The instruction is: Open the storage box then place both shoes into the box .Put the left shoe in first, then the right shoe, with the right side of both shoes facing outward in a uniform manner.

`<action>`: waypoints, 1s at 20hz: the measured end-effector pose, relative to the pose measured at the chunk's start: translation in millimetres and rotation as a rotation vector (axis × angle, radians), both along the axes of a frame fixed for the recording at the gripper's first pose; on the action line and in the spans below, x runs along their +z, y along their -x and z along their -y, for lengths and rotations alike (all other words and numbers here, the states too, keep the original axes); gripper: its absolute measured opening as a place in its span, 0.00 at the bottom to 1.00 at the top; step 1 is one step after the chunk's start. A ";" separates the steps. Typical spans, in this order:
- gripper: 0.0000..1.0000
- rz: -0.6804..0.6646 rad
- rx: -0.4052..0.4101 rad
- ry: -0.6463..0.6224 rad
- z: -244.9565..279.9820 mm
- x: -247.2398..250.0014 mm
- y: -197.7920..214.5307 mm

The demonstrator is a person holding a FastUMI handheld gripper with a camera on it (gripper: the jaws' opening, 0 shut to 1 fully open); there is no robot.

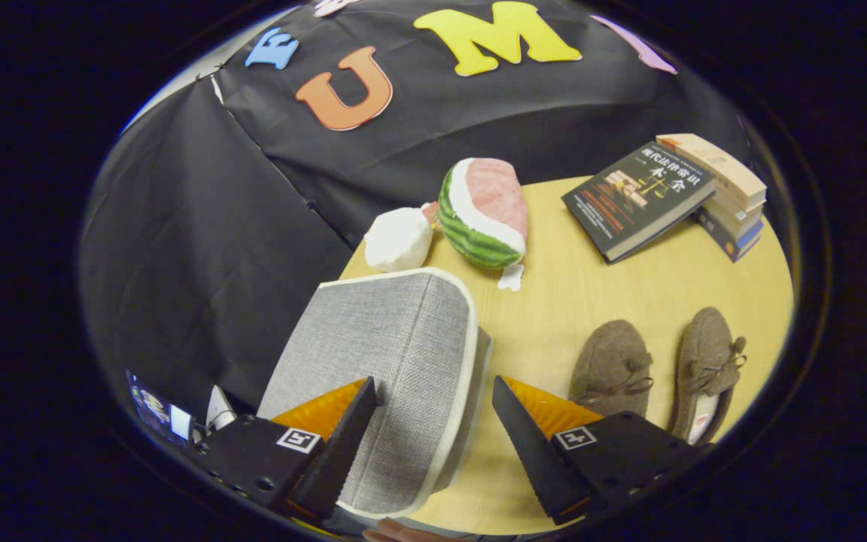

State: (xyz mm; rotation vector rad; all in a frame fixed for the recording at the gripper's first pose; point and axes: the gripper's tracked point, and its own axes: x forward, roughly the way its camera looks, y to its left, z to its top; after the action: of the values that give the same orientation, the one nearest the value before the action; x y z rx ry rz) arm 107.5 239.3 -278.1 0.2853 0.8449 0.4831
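Gripper view: storage box (396, 354) lies between the spread tool (433, 406) fingers.

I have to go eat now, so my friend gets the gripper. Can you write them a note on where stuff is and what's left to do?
Gripper: open, fingers on either side of the lid's near edge, not pressing.
Storage box: grey fabric, lid on, shut.
Two brown shoes: side by side on the table, beside the box.
Done: nothing yet.
Left: open the box, put in the left shoe, then the right, right sides facing out.
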 end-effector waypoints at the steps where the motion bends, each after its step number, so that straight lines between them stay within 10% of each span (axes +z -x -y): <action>1: 0.97 -0.013 0.007 -0.010 -2.7 -4.1 -0.3; 5: 0.89 -0.077 0.015 -0.065 -12.2 -10.7 -0.7; 11: 0.08 -0.065 0.007 0.000 -17.1 10.2 3.5; 20: 0.00 -0.050 0.024 -0.066 -39.5 91.2 11.6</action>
State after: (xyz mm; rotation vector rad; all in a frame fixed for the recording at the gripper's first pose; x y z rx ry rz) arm 95.9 278.8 -186.9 0.3497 0.8830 0.5290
